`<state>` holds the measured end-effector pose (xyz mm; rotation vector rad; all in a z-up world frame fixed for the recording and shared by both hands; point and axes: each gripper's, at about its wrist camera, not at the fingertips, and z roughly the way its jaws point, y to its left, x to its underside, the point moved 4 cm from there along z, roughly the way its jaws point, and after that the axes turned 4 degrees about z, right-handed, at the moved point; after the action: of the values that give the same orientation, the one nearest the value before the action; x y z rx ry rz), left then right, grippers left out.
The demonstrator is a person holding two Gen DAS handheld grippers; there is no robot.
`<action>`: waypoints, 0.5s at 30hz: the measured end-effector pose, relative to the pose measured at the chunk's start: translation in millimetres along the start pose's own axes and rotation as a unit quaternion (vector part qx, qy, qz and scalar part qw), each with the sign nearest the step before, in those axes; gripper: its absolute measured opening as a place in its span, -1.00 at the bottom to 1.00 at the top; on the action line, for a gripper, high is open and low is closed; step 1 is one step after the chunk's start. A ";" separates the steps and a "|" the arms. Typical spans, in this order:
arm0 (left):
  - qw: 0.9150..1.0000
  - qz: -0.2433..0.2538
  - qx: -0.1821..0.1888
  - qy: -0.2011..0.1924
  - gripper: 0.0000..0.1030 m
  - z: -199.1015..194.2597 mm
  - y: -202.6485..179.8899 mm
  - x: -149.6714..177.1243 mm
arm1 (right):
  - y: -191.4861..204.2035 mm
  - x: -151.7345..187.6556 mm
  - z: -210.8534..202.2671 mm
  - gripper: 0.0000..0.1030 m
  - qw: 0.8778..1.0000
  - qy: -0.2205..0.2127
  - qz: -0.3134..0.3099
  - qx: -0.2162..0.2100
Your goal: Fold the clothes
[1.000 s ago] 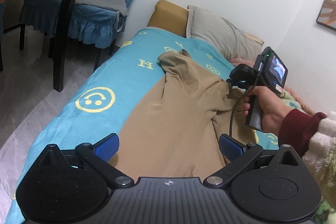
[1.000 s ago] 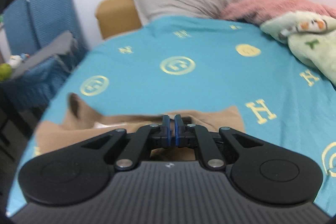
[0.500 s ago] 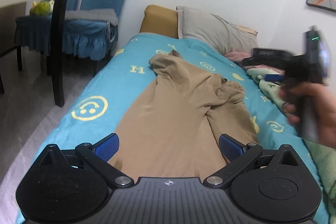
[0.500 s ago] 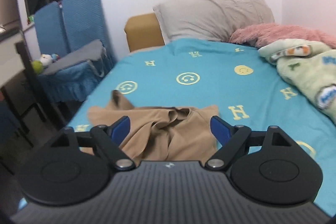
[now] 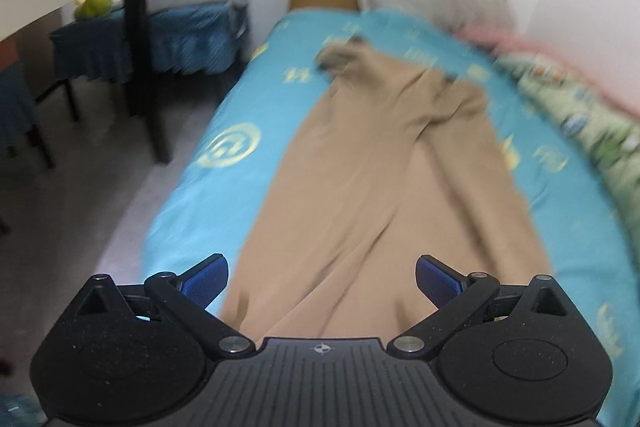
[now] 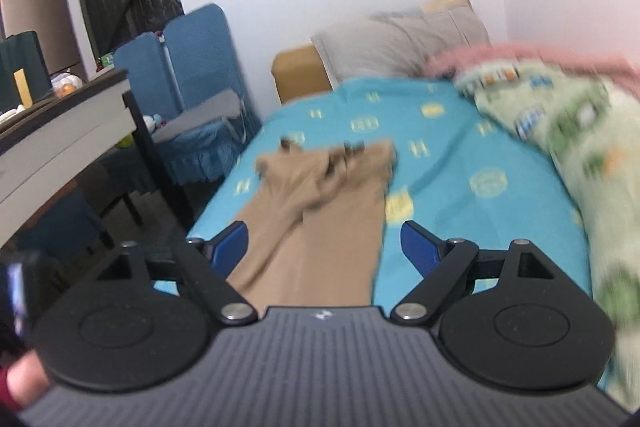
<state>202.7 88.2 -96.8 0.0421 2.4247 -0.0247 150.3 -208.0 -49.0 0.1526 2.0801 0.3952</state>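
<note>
Both wrist views look from the foot of the bed (image 5: 240, 163) toward the pillow (image 6: 400, 45), sharing the tan garment (image 5: 372, 187) at frame centre.

Bare sheet (image 6: 460, 211) betw. trousers (image 6: 320, 203) & blanket (image 6: 580, 155): room for a tool. Bench (image 6: 60, 131), chair (image 6: 196, 99) crowd bed's left.

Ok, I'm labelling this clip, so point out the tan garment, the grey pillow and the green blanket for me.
tan garment (image 5: 372, 187), left wrist view, middle of the spread cloth.
grey pillow (image 6: 396, 47), right wrist view, centre of its front face.
green blanket (image 6: 568, 119), right wrist view, upper part of the bunched fleece.
</note>
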 end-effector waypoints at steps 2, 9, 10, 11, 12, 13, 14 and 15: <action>1.000 0.011 -0.010 0.022 0.88 -2.2 3.6 4.5 | -10.1 18.6 -10.8 0.65 0.999 0.031 0.032 0.001; 0.992 -0.004 0.036 0.121 0.68 -7.6 30.5 4.6 | -36.6 31.6 -13.3 0.65 0.993 0.051 0.106 0.008; 0.991 0.002 0.031 0.130 0.68 -9.5 34.2 4.4 | -38.9 32.5 -9.8 0.65 0.992 0.056 0.114 0.011; 0.990 0.012 0.022 0.137 0.68 -10.8 37.5 4.3 | -40.8 33.2 -6.8 0.65 0.990 0.062 0.123 0.010; 0.989 0.024 0.015 0.143 0.68 -11.7 40.3 4.3 | -42.5 35.4 -6.4 0.65 0.989 0.067 0.128 0.007; 0.988 0.036 0.013 0.152 0.67 -11.5 42.7 4.9 | -42.8 36.9 -5.4 0.65 0.989 0.071 0.130 0.002; 0.986 0.043 0.016 0.161 0.66 -9.7 44.0 5.4 | -43.1 38.4 -4.4 0.65 0.988 0.075 0.132 -0.003; 0.984 0.048 0.018 0.172 0.61 -7.4 46.1 6.0 | -43.0 39.6 -3.2 0.65 0.988 0.078 0.132 -0.006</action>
<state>195.0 134.6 -95.5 0.1927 2.7639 -0.0183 129.3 -238.6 -94.3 0.4032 2.2176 0.5968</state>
